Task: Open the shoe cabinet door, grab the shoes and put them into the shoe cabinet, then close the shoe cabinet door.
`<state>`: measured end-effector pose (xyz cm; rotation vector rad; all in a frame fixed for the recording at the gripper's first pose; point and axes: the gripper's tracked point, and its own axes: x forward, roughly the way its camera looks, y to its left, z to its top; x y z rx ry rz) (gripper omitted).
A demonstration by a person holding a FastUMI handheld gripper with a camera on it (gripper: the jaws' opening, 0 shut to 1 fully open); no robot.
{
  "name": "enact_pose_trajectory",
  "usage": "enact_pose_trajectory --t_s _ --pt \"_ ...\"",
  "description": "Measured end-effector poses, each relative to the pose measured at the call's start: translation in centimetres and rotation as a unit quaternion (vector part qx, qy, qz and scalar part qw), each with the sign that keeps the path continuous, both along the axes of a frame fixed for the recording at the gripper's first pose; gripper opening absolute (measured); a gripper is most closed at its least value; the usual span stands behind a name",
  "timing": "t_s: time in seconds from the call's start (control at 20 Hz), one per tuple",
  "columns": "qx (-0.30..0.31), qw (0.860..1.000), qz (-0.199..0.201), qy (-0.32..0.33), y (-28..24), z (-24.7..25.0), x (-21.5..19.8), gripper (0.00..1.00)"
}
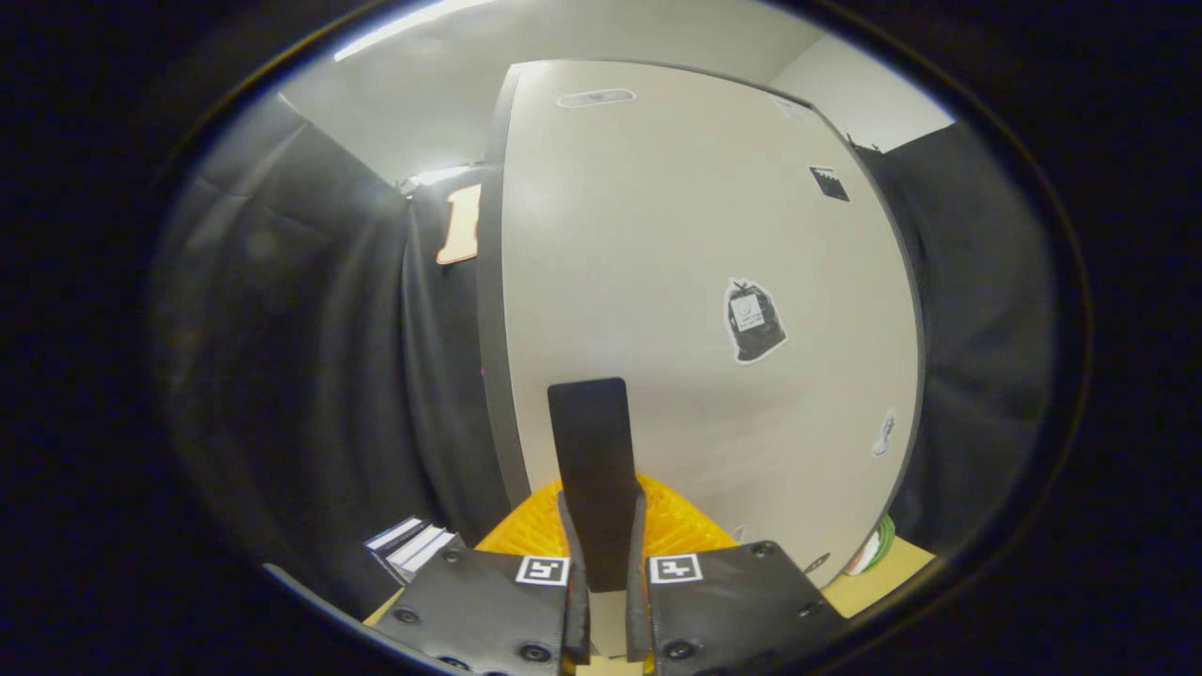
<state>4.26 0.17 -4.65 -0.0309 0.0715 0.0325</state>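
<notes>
My gripper (606, 573) is closed on a flat dark tab (592, 460), which I take to be the handle of the shoe cabinet door (676, 282); both fingers press its lower end from either side and it stands upright between them. Just beyond the fingers an orange ribbed thing (676, 526) bulges out either side of the tab; I cannot tell whether it is a shoe. Left of the fingers some white, dark-edged slats (413, 545) lie low near the door's dark edge. Past the tab the pale door fills most of what is ahead, with a black bag-shaped sticker (753, 321) towards its right side and a small dark sticker (829, 183) near its top right corner. A green and white thing (878, 545) peeks out at the door's bottom right corner, on a tan surface (883, 582).

I judge I am working the door by this tab. The tab is thin and smooth, so a crooked pull could slide it out of my fingers, and the orange thing so close below could foul the door's swing.
</notes>
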Motion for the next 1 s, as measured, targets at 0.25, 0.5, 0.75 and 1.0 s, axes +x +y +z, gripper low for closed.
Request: enact_pose_trajectory --t_s 0.25,0.5,0.75,1.0 --pt "-0.001 1.0 -0.013 -0.018 -0.8 0.4 -1.8 0.16" --pt "0.0 1.0 -0.016 -0.027 -1.6 1.0 -3.8 0.16" --pt "-0.007 0.999 -0.032 -0.028 -3.1 1.2 -6.6 0.16" --pt "-0.002 0.998 -0.044 -0.034 -4.7 2.0 -8.9 0.16"
